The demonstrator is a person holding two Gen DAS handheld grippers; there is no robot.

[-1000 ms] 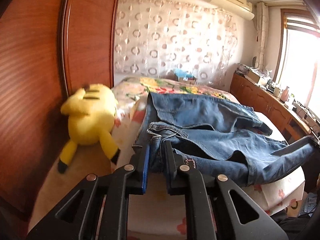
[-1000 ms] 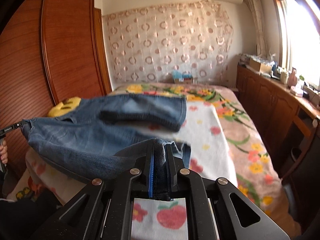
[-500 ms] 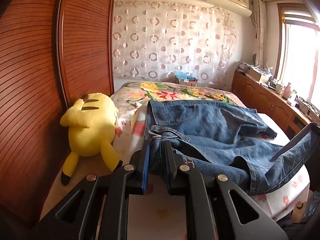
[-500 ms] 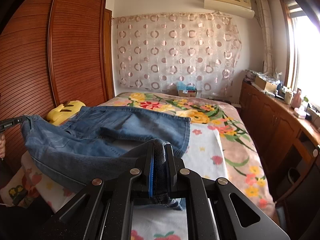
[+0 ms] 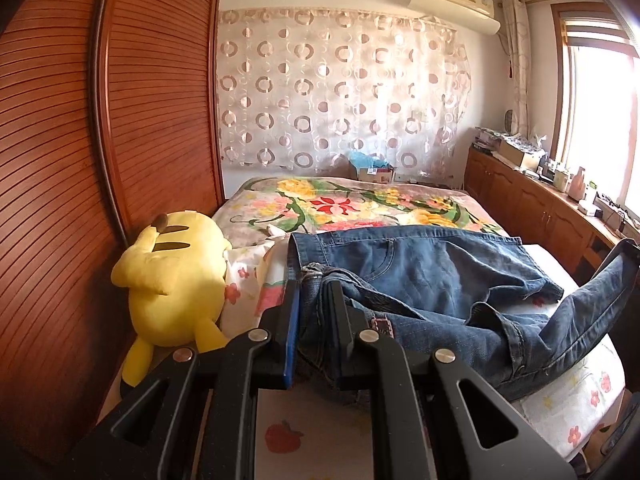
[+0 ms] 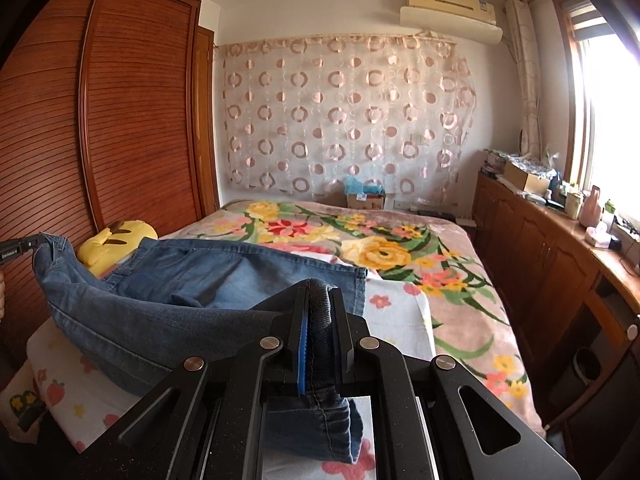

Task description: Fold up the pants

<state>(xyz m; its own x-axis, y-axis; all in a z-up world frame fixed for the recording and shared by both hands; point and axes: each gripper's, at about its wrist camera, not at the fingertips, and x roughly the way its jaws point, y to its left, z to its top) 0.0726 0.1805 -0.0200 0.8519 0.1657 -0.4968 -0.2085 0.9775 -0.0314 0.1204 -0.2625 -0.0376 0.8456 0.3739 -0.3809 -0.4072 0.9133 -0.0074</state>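
Jeans [image 5: 420, 276] stretched across the bed [image 5: 360, 204], one half lying flat, the nearer half lifted between my two grippers. My left gripper [image 5: 312, 312] has its fingers pinching the waistband; my right gripper [image 6: 318, 320] pinches the leg hem. Yellow plush toy [image 5: 176, 272] sits just beside the wardrobe [image 5: 60, 160].

Yellow plush toy [image 5: 172, 280] beside wooden wardrobe [image 5: 80, 160]
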